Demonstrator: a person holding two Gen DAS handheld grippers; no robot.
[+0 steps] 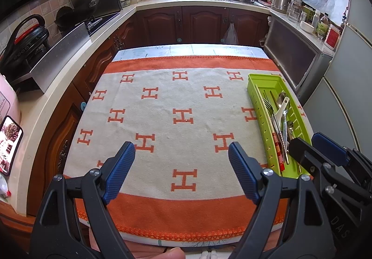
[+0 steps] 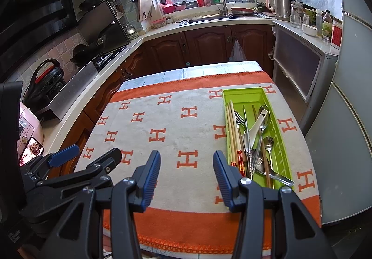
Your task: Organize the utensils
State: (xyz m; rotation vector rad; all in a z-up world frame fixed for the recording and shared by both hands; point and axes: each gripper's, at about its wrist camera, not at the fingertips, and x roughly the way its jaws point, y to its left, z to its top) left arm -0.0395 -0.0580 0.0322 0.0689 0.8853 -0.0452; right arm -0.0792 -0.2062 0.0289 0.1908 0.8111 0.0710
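so, left wrist view first: left gripper [image 1: 181, 167] sits low centre of the frame, jaws spread wide, nothing between the blue pads [image 1: 119, 172]. below it only the orange-and-cream h-pattern cloth [image 1: 162, 105], no loose utensil anywhere on it. green utensil tray [image 1: 260, 86] lies at right of frame, long axis running away from the camera. inside: pale chopsticks [image 1: 267, 117] along its left wall, a fork [image 1: 269, 104], a white ceramic spoon [image 1: 280, 109], metal spoons [image 1: 281, 97], all piled in the same channel. right gripper [image 1: 309, 146] pokes in at lower right, tips just at the tray's near end; from here its opening is hard to judge.

right wrist view: right gripper [image 2: 187, 174] at lower centre, jaws also well apart, holding nothing. tray [image 2: 246, 94] at right centre, just beyond its right finger [image 2: 222, 172]. left gripper [image 2: 93, 154] shows at lower left, side-on.

progress, as a judgement: everything visible is already in the tray, cloth looks bare, so collection seems done. what's left, if anything, is tidying: handles cross, one spoon handle [image 2: 280, 178] slants over toward the near right rim.

view differences: right wrist view looks down into the tray, so the crossing handles and the red-banded chopstick ends [image 2: 239, 160] read clearly; the left wrist view sees it obliquely but shows the cloth's whole left side.
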